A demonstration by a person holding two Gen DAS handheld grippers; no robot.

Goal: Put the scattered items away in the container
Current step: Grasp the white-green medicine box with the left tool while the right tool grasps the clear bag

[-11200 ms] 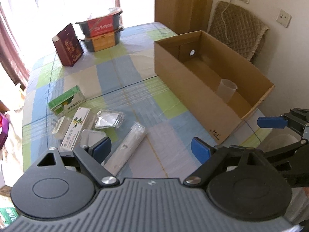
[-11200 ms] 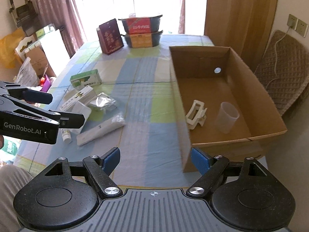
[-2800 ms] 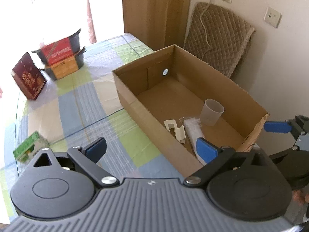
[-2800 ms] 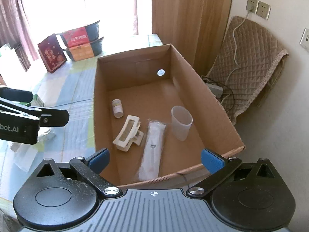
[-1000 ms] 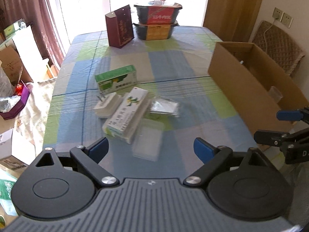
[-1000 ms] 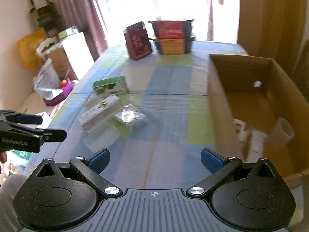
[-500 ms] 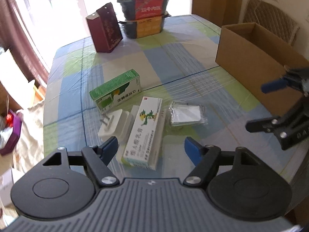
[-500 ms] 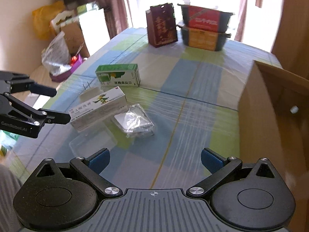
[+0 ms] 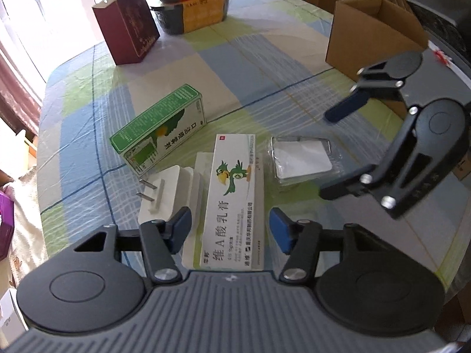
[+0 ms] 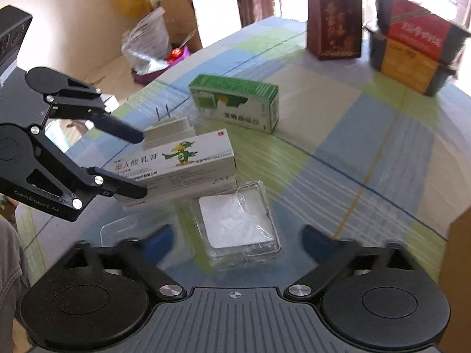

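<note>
White parrot-printed carton [image 9: 232, 203], long, light, stiff card, lies on the table [image 9: 265, 67] between the left gripper [image 9: 231, 231] jaws, apart; best pinched across its long sides; right gripper [image 10: 235, 239], jaws apart, over clear packet [image 10: 238, 223]; cardboard box [image 9: 368, 29] far right.

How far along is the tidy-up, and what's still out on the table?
Nothing is in hand: the left gripper is open around the white parrot box, and the right gripper is open over the clear packet. Also left: the green box and white plug. The cardboard box sits far right; its contents aren't visible.
</note>
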